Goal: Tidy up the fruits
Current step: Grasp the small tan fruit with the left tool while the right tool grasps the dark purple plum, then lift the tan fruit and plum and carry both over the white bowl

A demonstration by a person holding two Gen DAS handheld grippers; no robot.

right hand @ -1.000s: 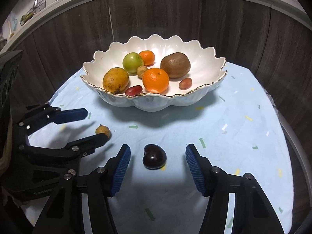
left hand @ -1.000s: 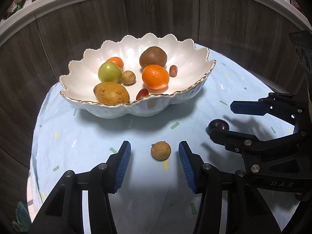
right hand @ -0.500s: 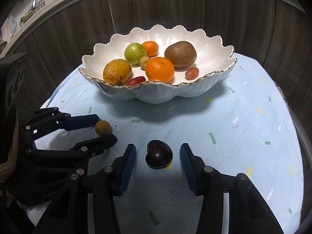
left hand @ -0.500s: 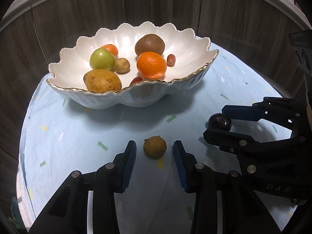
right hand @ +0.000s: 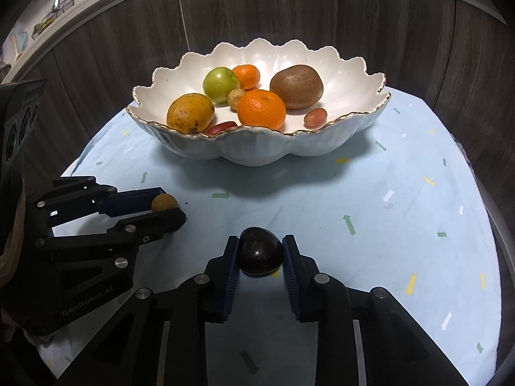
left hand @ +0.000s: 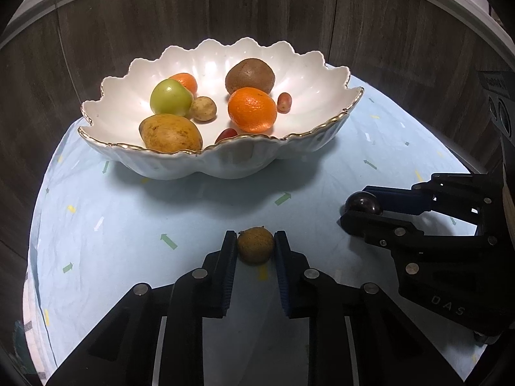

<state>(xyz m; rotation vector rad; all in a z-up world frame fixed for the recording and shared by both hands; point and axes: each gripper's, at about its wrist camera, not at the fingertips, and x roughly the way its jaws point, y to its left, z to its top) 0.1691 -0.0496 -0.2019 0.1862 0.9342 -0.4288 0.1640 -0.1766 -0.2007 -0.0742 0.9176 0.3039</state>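
A small brown round fruit (left hand: 255, 251) lies on the pale blue cloth, and my left gripper (left hand: 255, 240) is closing on it, both blue pads touching its sides. A dark glossy plum-like fruit (right hand: 260, 254) sits between the pads of my right gripper (right hand: 261, 243), whose jaws are closing too and press on it. Each gripper also shows from the side in the other view: the right gripper (left hand: 362, 213) with the dark fruit (left hand: 363, 202), the left gripper (right hand: 169, 208) with the brown fruit (right hand: 163, 202). Behind both stands a white scalloped bowl (left hand: 305, 135).
The bowl (right hand: 354, 116) holds an orange (right hand: 261, 108), a kiwi (right hand: 296, 86), a green apple (right hand: 220, 84), a yellow mango (right hand: 190, 113) and several smaller fruits. The blue cloth (right hand: 402, 225) covers a round table, with dark wood panels behind it.
Both grippers have gone from wide open to shut on their fruits. The brown fruit and the dark fruit now sit pinched between the pads. Neither hand has shifted much.
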